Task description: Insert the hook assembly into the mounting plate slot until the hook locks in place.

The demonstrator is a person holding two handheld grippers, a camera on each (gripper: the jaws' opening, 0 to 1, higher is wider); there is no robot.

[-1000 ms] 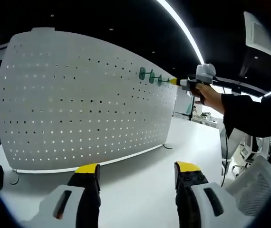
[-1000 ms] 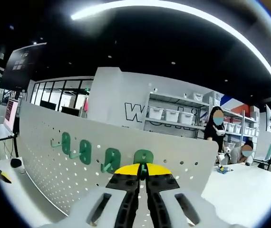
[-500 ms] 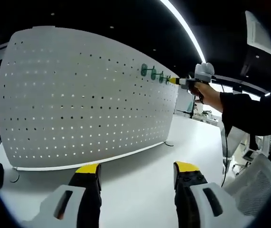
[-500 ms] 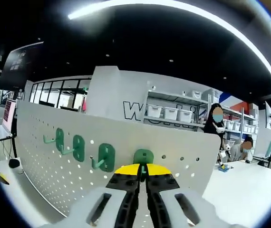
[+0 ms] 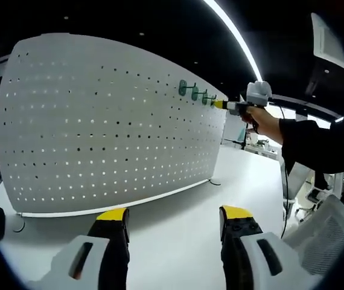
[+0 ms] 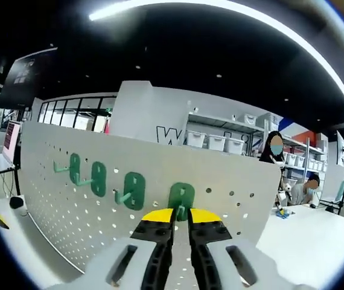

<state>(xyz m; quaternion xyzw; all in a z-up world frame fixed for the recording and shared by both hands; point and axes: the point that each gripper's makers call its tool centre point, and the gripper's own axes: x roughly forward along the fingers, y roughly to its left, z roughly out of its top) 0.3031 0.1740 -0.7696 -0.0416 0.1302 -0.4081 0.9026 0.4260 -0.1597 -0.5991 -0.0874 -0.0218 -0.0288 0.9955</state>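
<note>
Your right gripper [image 6: 181, 215] is pressing its yellow-tipped black jaws nearly together on the stem of a green plastic hook with an oval backplate [image 6: 181, 199], and that backplate is sitting flat against the white perforated mounting board [image 6: 69, 205], near the board's upper edge. The hook's plate is showing a small slot near its top, and its stem is running straight back between your jaw tips. To the left of the held hook on the same row, three more green hooks of the same shape [image 6: 134, 190] are hanging from the board, each with a prong curving out and to the left.

Your left gripper [image 5: 173, 219] is holding nothing; its yellow-tipped jaws are standing wide apart above the white tabletop [image 5: 178, 217], in front of the board's lower edge.

The left gripper view is giving you the whole board [image 5: 99, 121] standing upright on small feet, with the row of green hooks [image 5: 194, 92] tiny near its upper right corner and your right gripper [image 5: 223, 104] meeting the row's right end, a hand in a dark sleeve [image 5: 262, 121] behind it. The right gripper view is giving you the hooks' shape up close, plus white shelving with storage bins [image 6: 220, 144] beyond the board's top edge.
</note>
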